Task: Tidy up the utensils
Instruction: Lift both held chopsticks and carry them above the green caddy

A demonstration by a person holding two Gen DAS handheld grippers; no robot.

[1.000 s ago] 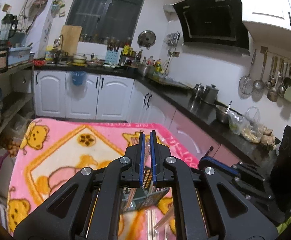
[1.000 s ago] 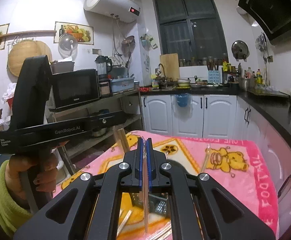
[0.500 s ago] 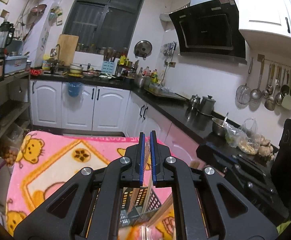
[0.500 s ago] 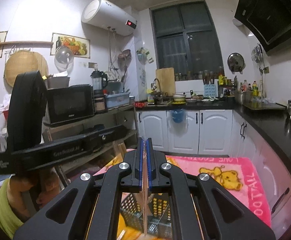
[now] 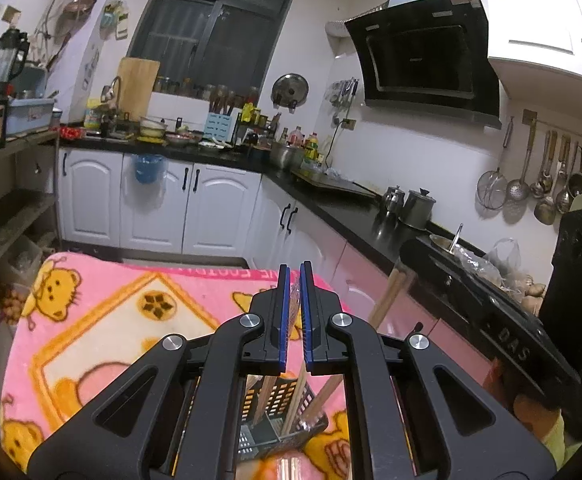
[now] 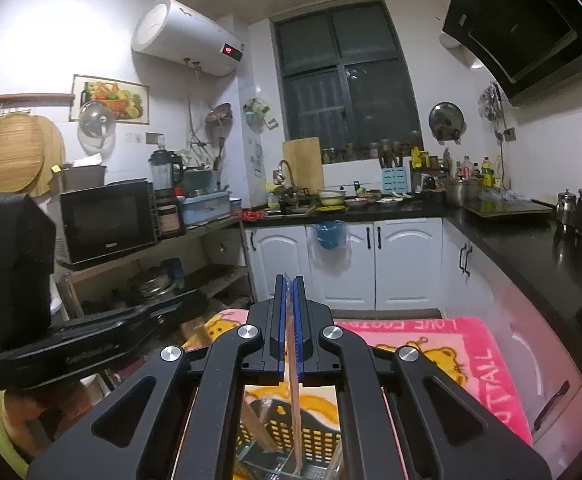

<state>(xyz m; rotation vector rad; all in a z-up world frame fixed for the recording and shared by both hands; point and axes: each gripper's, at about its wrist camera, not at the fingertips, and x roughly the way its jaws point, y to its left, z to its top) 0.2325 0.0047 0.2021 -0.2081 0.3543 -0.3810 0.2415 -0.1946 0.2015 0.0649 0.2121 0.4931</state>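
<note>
Scene: a person is holding two grippers above a pink bear-print blanket (image 5: 103, 320) in a kitchen.
Basket: a dark perforated utensil basket (image 6: 315, 438) is sitting on the blanket below both grippers, with chopsticks already standing in it.
Right gripper (image 6: 289, 280): its jaws are pinching one pale chopstick (image 6: 295, 412), which is hanging tip-down into the basket.
Left gripper (image 5: 295, 268): its jaws are nearly closed, with a thin clear wrapper (image 5: 295, 300) seemingly between them; whether it is truly gripped I cannot tell.
Doing it well: probably lowering the chopstick until it is resting inside the basket, keeping it upright, then releasing gently.
</note>
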